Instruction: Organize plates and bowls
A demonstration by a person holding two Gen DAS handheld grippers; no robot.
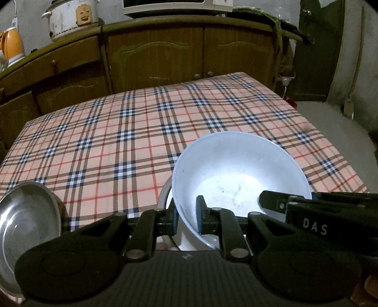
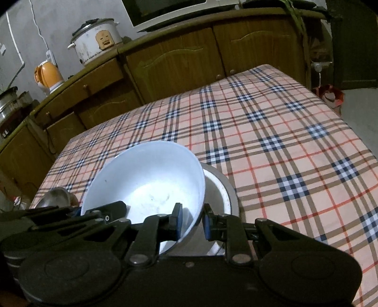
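A white bowl (image 1: 238,179) is held tilted above a metal-rimmed dish (image 1: 165,193) at the near edge of the plaid table. My left gripper (image 1: 187,218) is shut on the bowl's left rim, one pad inside and one outside. My right gripper (image 2: 192,222) is shut on the same bowl (image 2: 146,177) at its right rim; the dish (image 2: 224,189) lies under it. The right gripper's body shows at the right of the left wrist view (image 1: 314,212). A steel bowl (image 1: 26,219) lies at the near left and shows in the right wrist view (image 2: 55,197).
The plaid tablecloth (image 1: 141,132) covers the table up to wooden cabinets (image 1: 156,54) behind. A rice cooker (image 1: 73,16) and an orange kettle (image 1: 11,47) stand on the counter. A door (image 1: 319,52) is at the far right.
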